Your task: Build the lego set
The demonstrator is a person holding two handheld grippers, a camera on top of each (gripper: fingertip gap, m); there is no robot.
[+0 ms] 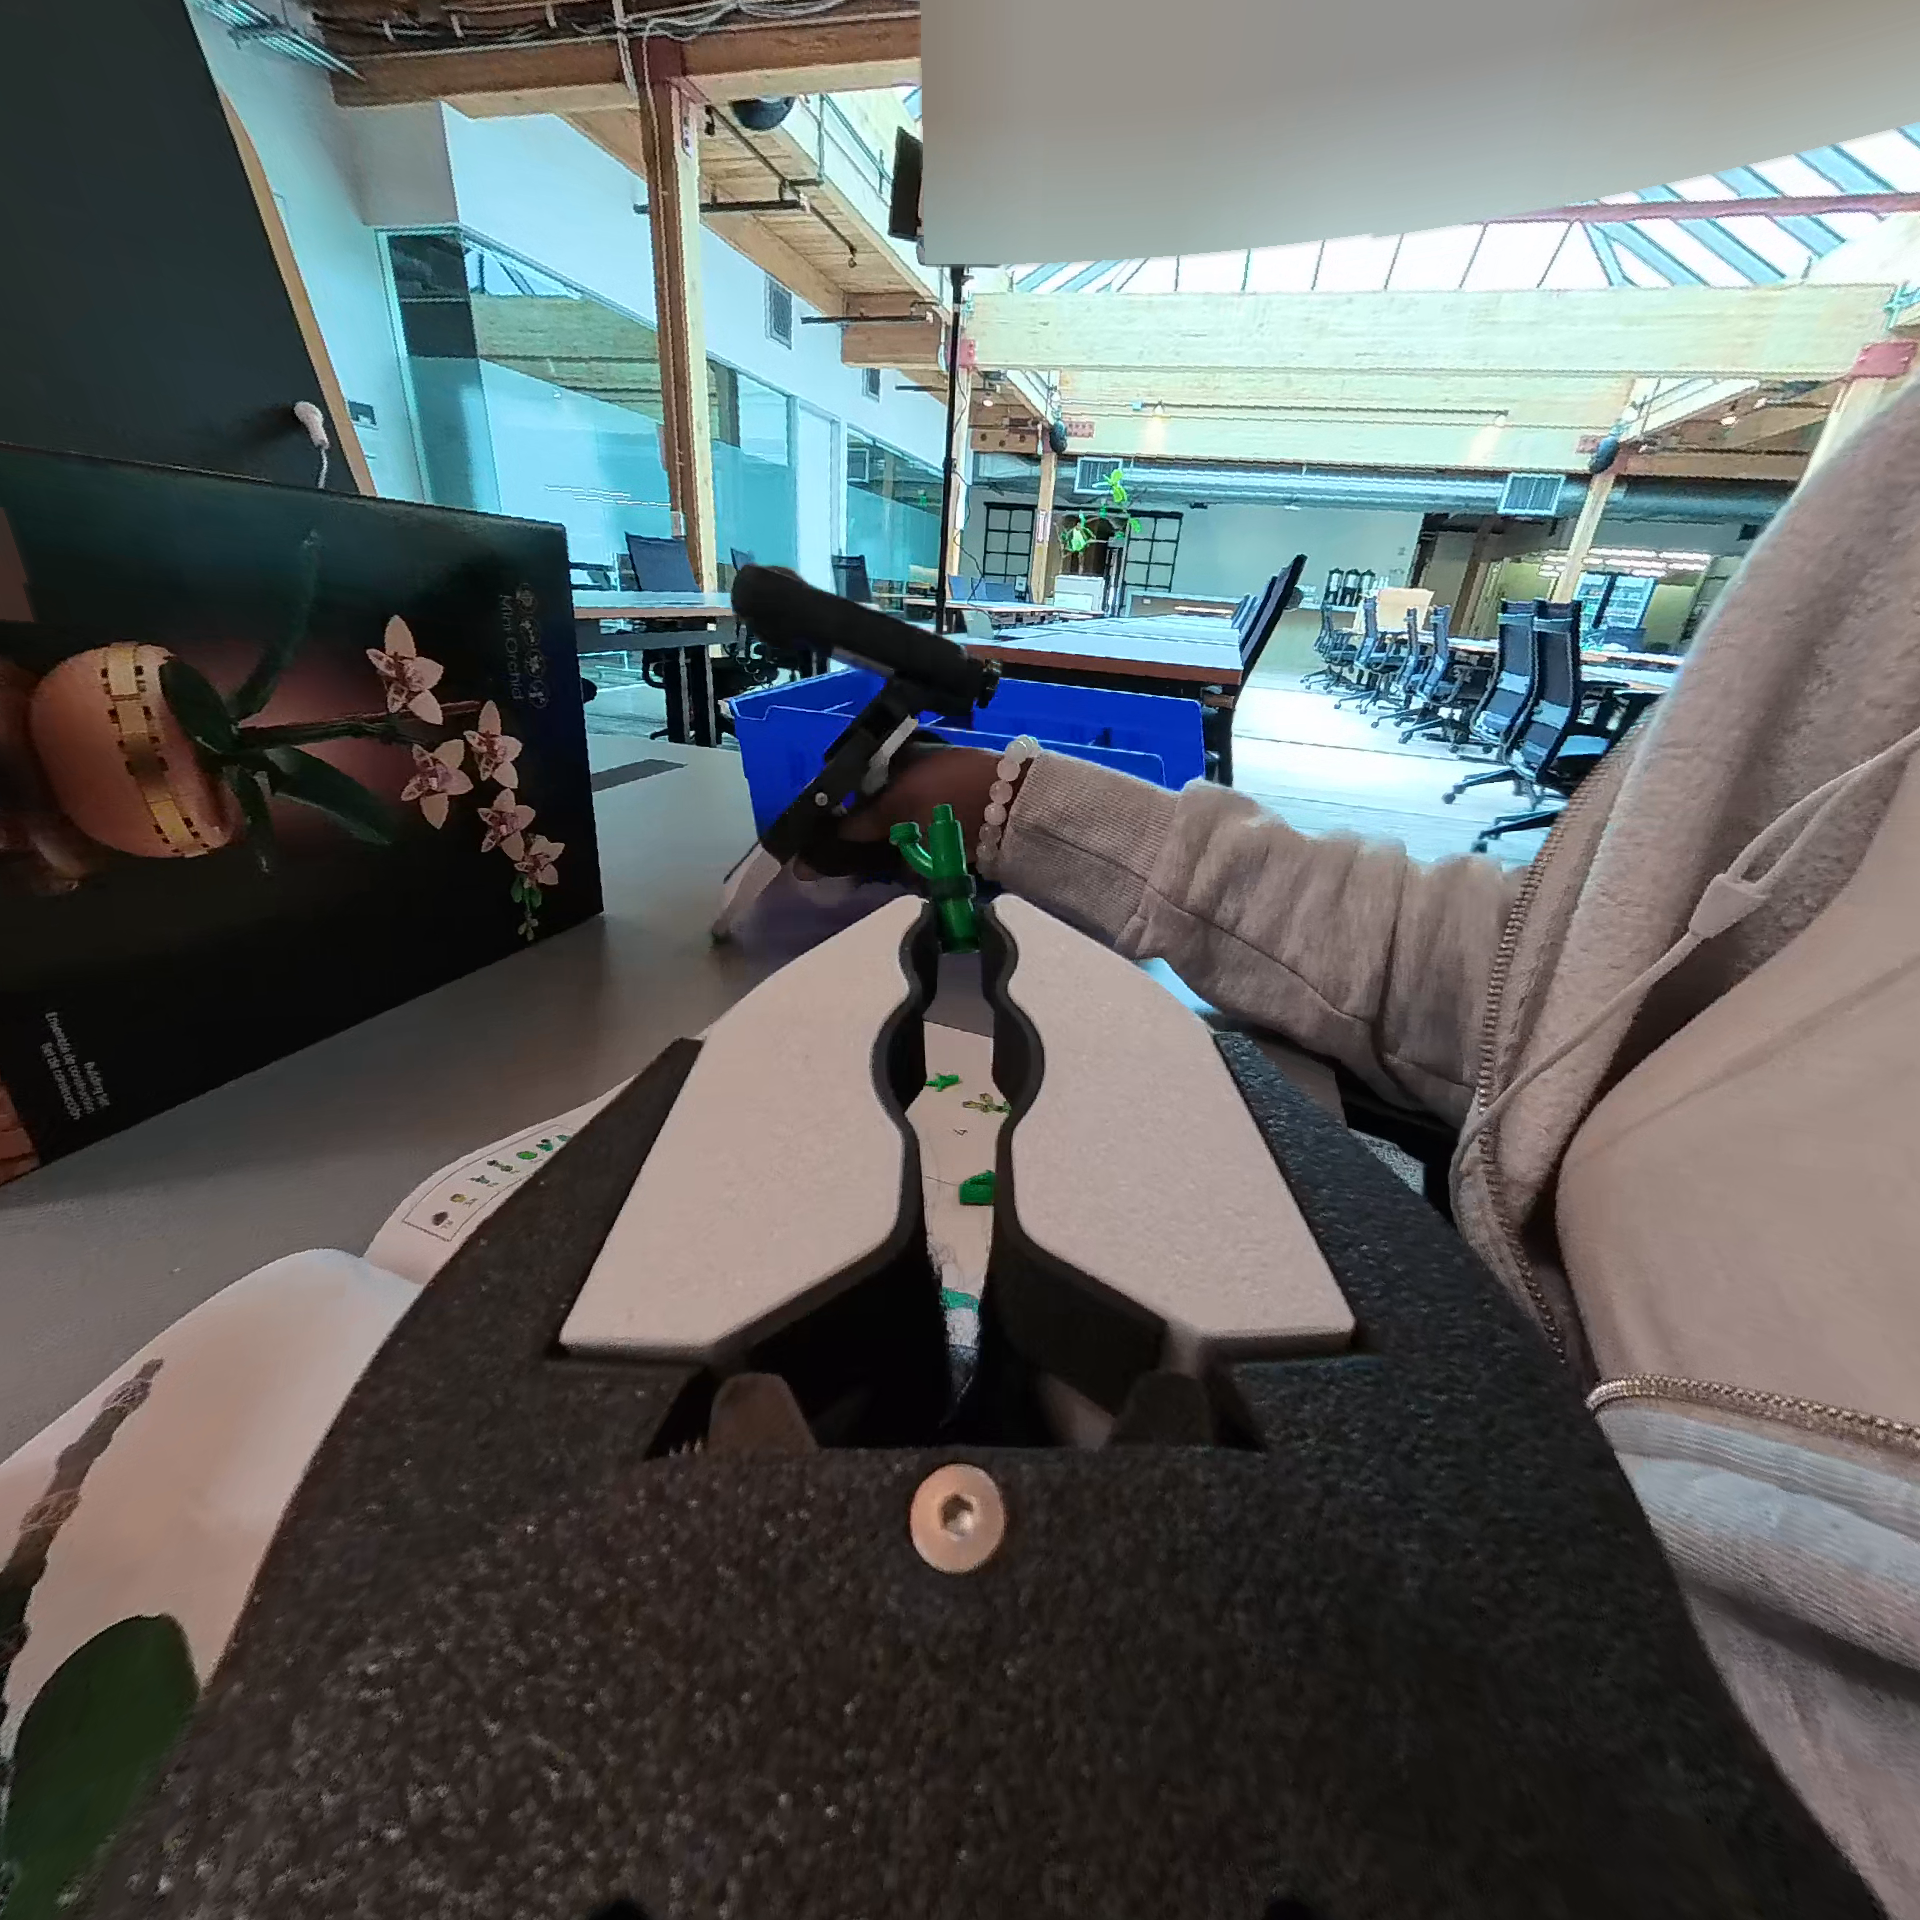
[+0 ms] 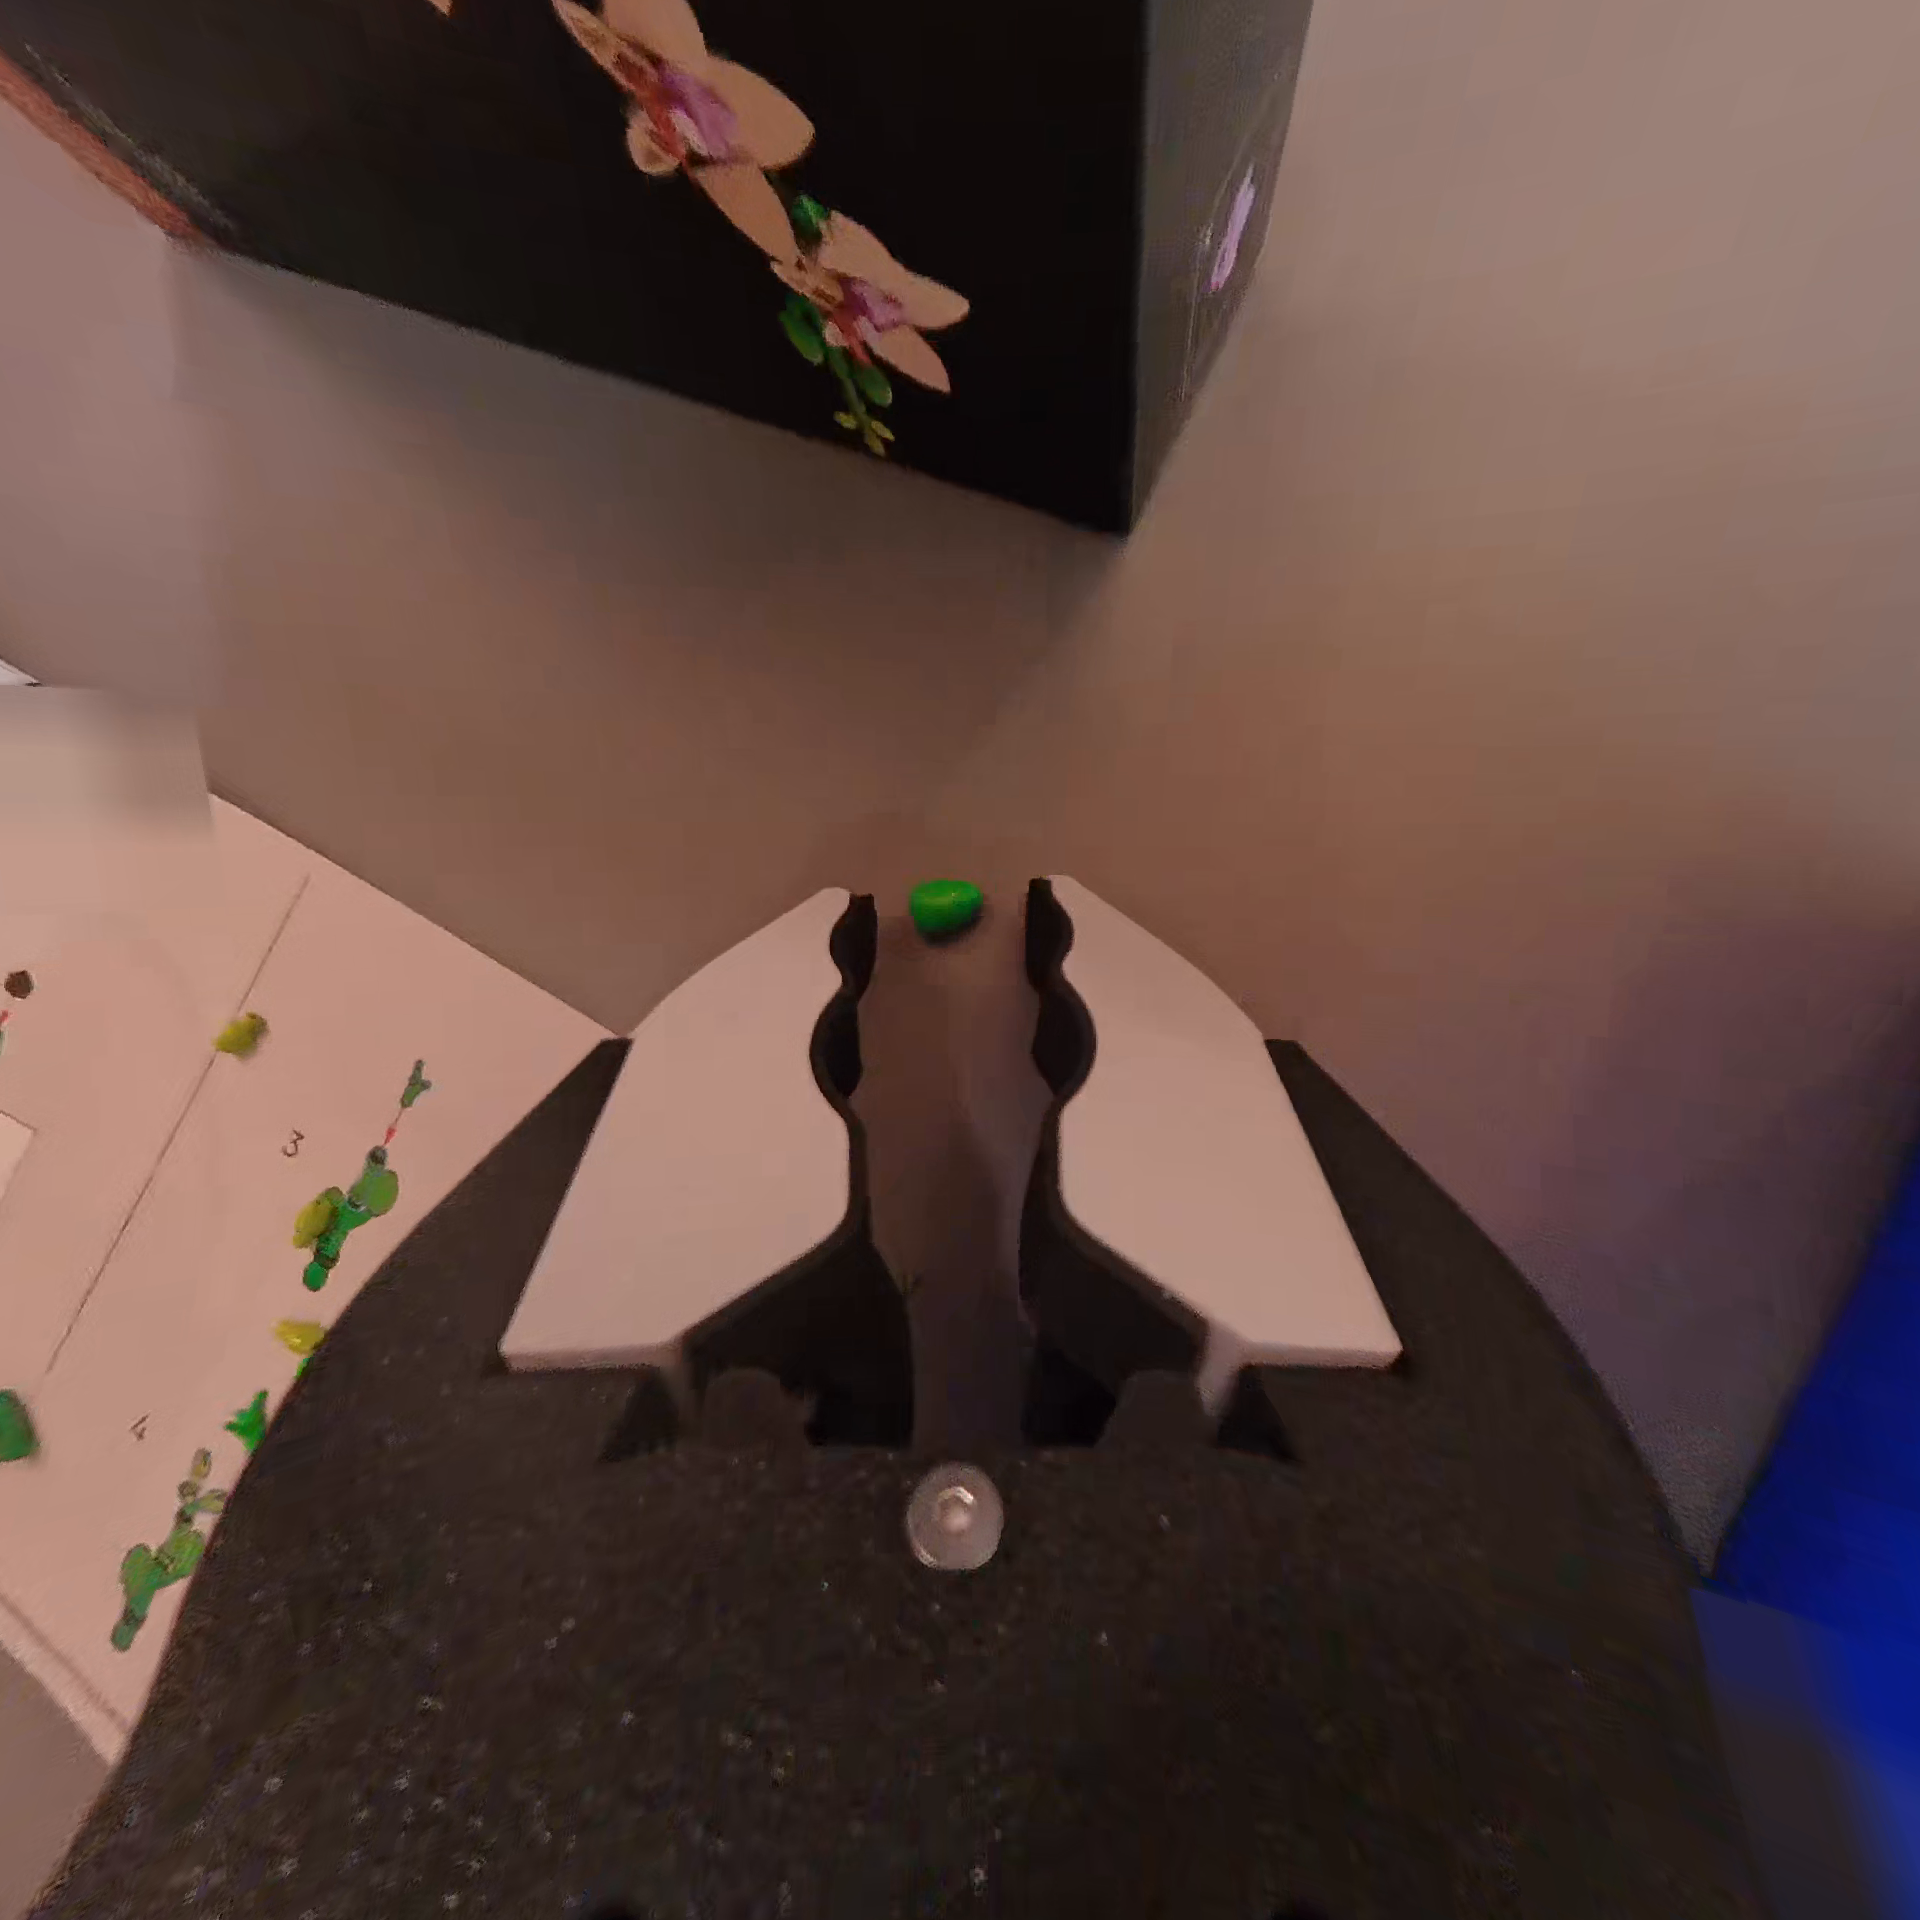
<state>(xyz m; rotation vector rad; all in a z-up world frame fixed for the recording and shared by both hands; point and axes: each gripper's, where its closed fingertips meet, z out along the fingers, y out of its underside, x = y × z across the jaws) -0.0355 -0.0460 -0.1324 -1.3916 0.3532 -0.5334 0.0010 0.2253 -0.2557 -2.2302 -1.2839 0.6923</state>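
Note:
My left gripper (image 1: 958, 920) is shut on a green lego stem piece (image 1: 943, 868) that stands upright out of its fingertips, above the table. My right gripper (image 2: 943, 899) is open and points down at the grey table, with a small green lego piece (image 2: 943, 907) lying on the table between its fingertips. The right gripper also shows in the left wrist view (image 1: 748, 883), held by a hand in a grey sleeve, its tips low at the table. Small green pieces (image 1: 975, 1184) lie on the instruction sheet (image 1: 457, 1195) below my left fingers.
The dark lego set box (image 1: 270, 790) with orchid pictures stands on the table (image 1: 675, 997) at the left; it also shows in the right wrist view (image 2: 582, 229). A blue bin (image 1: 1081, 727) stands behind. The instruction booklet (image 2: 208, 1143) lies at the left with loose green pieces on it.

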